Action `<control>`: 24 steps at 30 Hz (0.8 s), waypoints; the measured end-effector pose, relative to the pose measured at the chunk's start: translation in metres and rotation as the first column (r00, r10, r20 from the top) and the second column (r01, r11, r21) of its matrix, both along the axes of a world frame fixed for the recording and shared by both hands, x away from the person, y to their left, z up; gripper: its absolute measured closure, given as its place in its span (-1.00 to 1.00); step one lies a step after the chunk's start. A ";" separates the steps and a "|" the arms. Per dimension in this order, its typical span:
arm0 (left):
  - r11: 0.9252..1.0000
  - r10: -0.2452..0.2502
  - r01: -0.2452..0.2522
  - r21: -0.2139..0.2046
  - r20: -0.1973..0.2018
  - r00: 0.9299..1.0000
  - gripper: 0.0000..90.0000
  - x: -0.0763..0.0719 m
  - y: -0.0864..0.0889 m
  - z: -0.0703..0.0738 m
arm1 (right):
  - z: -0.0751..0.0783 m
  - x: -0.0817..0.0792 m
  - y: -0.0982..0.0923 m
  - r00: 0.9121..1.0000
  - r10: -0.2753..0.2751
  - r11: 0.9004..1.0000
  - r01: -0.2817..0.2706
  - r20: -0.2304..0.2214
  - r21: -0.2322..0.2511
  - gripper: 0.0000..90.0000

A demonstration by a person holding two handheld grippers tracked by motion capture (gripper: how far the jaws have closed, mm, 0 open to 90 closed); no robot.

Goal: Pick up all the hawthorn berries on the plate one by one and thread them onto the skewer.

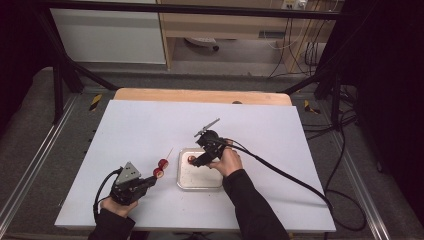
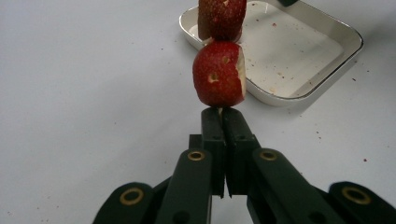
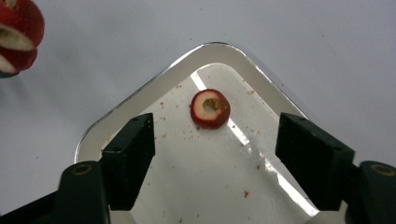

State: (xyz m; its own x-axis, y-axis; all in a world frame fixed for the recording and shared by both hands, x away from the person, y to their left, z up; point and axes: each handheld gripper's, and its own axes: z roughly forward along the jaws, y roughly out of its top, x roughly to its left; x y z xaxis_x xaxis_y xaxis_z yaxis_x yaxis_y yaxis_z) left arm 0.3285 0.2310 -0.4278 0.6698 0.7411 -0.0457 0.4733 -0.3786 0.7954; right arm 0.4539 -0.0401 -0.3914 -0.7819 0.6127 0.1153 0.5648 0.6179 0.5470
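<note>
A thin wooden skewer [image 1: 169, 154] carries two red fruit pieces [image 1: 161, 168] with pale cut faces. My left gripper [image 1: 151, 180] is shut on the skewer's near end. In the left gripper view the closed jaws meet just below the lower fruit piece [image 2: 218, 74], with a second piece [image 2: 222, 18] above it. A small red fruit slice [image 3: 210, 108] with a hollow pale centre lies in a corner of the shallow metal tray [image 3: 140, 99]. My right gripper [image 3: 215, 140] hangs open over the tray [image 1: 200, 182], its jaws on either side of the slice [image 1: 191, 159] and not touching it.
The tray [image 2: 303, 95] sits mid-table on a white board [image 1: 150, 125], with crumbs scattered in it. Black cables trail from both grippers, the right one [image 1: 280, 172] running off to the right. The skewered fruit [image 3: 16, 32] shows beside the tray at the upper left.
</note>
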 end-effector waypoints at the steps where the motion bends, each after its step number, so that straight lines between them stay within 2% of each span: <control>1: 1.000 0.001 -0.001 0.003 0.002 1.000 0.96 0.000 0.000 0.000 | -0.001 0.003 0.003 1.000 0.000 1.000 0.000 -0.007 -0.001 -0.30; 7: 1.000 -0.002 0.002 0.001 -0.004 1.000 0.96 0.000 -0.001 -0.001 | -0.006 0.016 0.019 0.999 0.010 0.999 -0.012 -0.040 -0.044 -0.10; 12: 1.000 -0.003 0.003 -0.005 -0.008 1.000 0.96 0.000 -0.001 -0.001 | -0.009 0.021 0.027 0.998 0.017 0.999 -0.020 -0.059 -0.042 -0.01; 13: 1.000 -0.003 0.003 -0.006 -0.010 1.000 0.96 0.000 -0.001 -0.001 | -0.012 0.024 0.030 0.998 0.016 0.998 -0.019 -0.068 -0.055 0.05; 19: 1.000 -0.007 0.007 -0.006 -0.011 1.000 0.96 0.000 -0.002 -0.001 | -0.021 0.028 0.034 0.993 0.009 0.998 -0.017 -0.115 -0.065 0.19; 24: 1.000 -0.008 0.008 -0.005 -0.012 1.000 0.96 0.000 -0.002 -0.001 | -0.025 0.029 0.035 0.991 0.003 0.997 -0.014 -0.136 -0.077 0.28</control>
